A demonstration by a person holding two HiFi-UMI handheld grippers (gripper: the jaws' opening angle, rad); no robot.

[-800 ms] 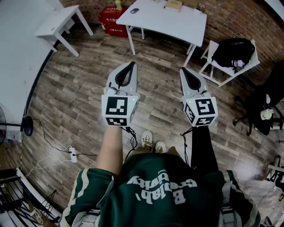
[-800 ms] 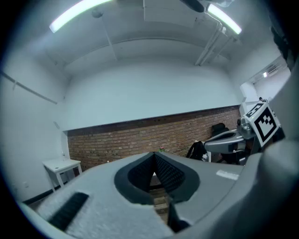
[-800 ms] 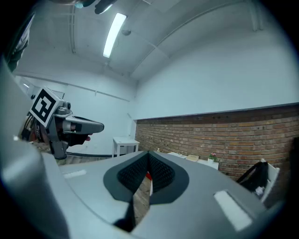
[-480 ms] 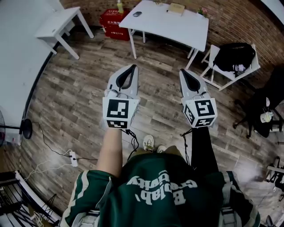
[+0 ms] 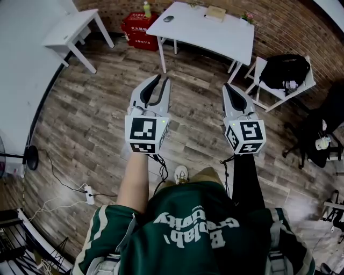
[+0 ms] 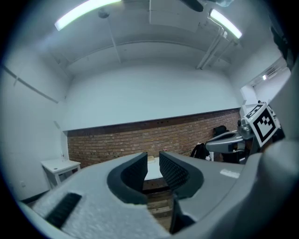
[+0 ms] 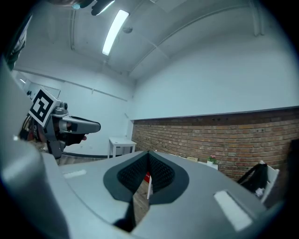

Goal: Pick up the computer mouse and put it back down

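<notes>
Tabletop [image 5: 215, 32] nearer now; mouse [image 5: 168, 19] far, upper middle. Your left tool [image 5: 163, 79] slightly parted, empty; right tool [image 5: 226, 86] clenched. Walk closer, open wide before reaching.

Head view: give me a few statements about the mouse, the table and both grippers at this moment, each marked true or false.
1. The mouse lies on the white table. True.
2. The left gripper holds the mouse. False: its jaws stand slightly apart with nothing between them.
3. The right gripper has its jaws together and is empty. True.
4. The bottle stands on the white table. False: it stands on the red box beside the table.
5. Both grippers are over the wooden floor, short of the table. True.
</notes>
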